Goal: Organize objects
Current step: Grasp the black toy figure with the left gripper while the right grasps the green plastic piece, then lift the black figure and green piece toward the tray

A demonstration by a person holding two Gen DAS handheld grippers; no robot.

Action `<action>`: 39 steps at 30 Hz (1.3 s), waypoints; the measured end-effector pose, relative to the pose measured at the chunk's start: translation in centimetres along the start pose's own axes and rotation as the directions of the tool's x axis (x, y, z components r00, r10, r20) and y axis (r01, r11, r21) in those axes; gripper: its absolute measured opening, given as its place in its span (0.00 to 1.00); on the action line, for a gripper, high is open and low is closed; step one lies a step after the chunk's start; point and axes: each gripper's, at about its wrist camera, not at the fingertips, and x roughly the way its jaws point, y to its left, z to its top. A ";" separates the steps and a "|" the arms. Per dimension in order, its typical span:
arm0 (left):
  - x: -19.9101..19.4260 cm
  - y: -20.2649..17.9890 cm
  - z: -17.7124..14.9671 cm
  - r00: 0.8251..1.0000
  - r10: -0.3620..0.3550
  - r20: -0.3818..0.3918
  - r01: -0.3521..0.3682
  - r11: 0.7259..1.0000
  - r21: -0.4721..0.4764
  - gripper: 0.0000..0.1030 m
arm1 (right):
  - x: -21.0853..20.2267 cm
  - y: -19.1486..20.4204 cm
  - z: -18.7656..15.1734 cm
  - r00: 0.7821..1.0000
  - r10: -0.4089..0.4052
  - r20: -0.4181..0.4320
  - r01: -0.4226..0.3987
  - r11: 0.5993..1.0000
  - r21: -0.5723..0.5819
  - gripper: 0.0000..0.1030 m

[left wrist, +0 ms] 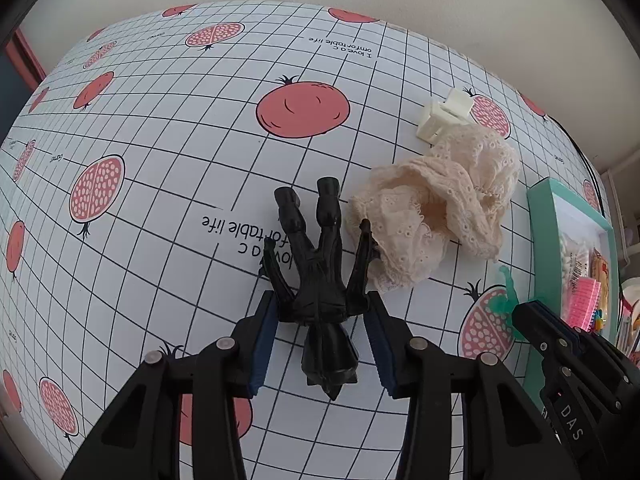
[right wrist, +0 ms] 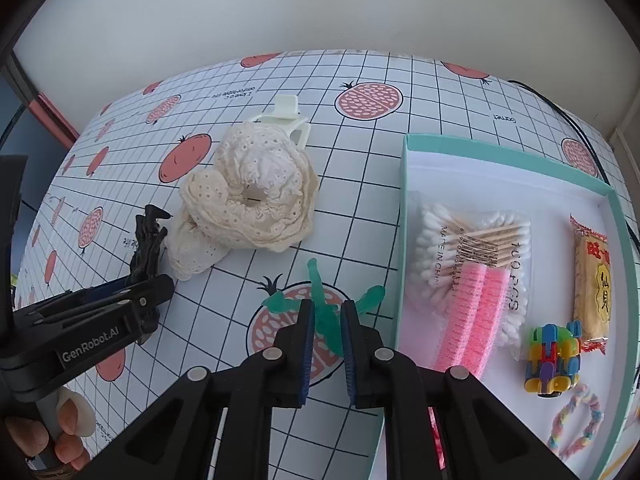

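The left claw (left wrist: 320,316) straddles a black toy figure (left wrist: 320,276) beside a cream lace scrunchie (left wrist: 436,208).

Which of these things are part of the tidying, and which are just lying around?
In the job:
black toy, between the left gripper fingers
green toy, in the right gripper
scrunchie
clip
box

Lying about:
cable

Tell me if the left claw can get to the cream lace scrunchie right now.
Probably not yet. The left claw has its fingers around the black figure, so it is occupied. The lace scrunchie lies just beyond and to its right on the table, with nothing on top of it.
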 end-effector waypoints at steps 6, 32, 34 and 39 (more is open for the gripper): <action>-0.7 0.2 0.2 1.000 -0.007 0.018 0.007 1.000 -0.002 0.44 | -0.1 0.1 0.0 1.000 0.001 0.000 -0.001 1.000 -0.002 0.11; -7.8 -0.5 1.9 0.978 -0.035 0.203 0.036 0.999 0.001 0.44 | -6.0 -1.4 0.9 0.992 0.034 0.120 -0.035 0.999 0.009 0.11; -8.1 -1.4 1.7 0.977 -0.046 0.210 0.043 0.999 0.017 0.44 | -6.4 -2.4 0.8 0.992 0.026 0.124 -0.029 0.999 0.022 0.11; -8.5 -4.6 1.2 0.972 -0.081 0.219 0.067 0.995 0.069 0.44 | -7.7 -5.5 0.5 0.991 0.000 0.134 -0.008 0.998 0.062 0.11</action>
